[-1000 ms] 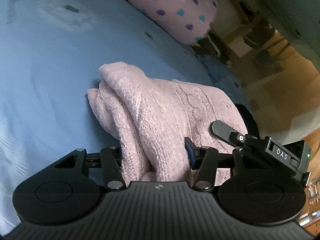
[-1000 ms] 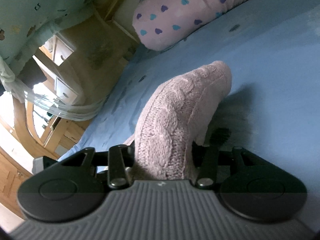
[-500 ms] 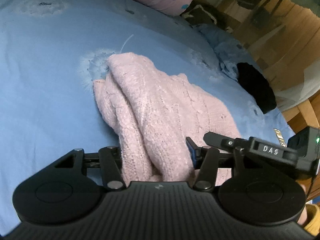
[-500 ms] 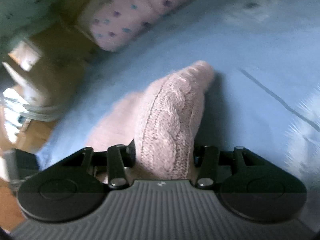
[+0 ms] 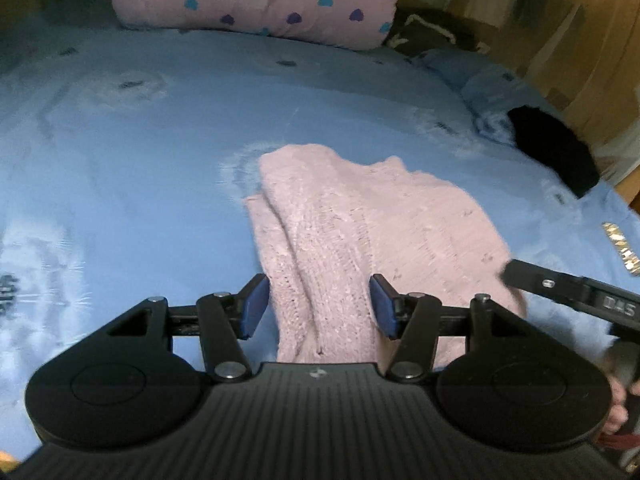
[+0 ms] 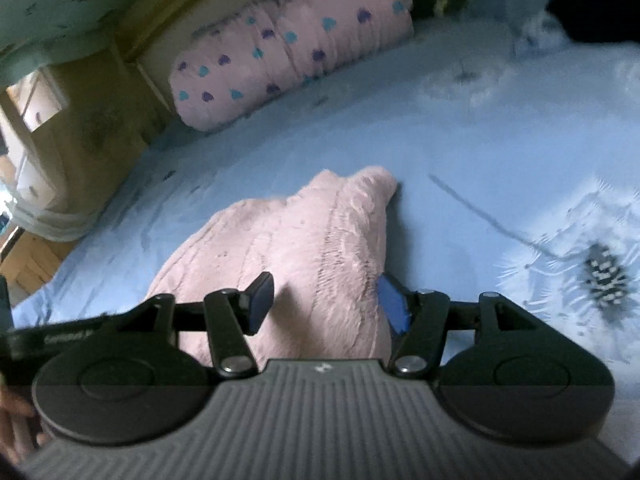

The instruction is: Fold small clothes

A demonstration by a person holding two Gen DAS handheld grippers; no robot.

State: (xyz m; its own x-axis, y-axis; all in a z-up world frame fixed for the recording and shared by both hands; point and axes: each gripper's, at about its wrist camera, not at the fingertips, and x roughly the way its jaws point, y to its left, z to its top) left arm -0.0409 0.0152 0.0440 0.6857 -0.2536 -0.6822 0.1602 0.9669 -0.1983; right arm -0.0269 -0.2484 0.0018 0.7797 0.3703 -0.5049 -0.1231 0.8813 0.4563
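A pink knit sweater (image 5: 360, 232) lies folded on the blue bedsheet (image 5: 120, 184). My left gripper (image 5: 318, 306) is open, its blue pads either side of the sweater's near left edge, which runs between them. In the right wrist view the sweater (image 6: 304, 248) lies flat on the sheet. My right gripper (image 6: 326, 304) is open over its near right edge; the left pad stands clear above the knit and the right pad touches the fabric's side. The other gripper's body shows at the right edge of the left wrist view (image 5: 576, 292).
A pink pillow with blue and purple hearts (image 5: 256, 0) lies at the head of the bed, also in the right wrist view (image 6: 288, 52). A black garment (image 5: 552, 152) lies at the bed's right edge. Wooden furniture (image 6: 36, 128) stands beside the bed.
Both grippers lowered the sweater onto the sheet and opened, letting go of it. The sweater went from lifted and bunched to lying flat.
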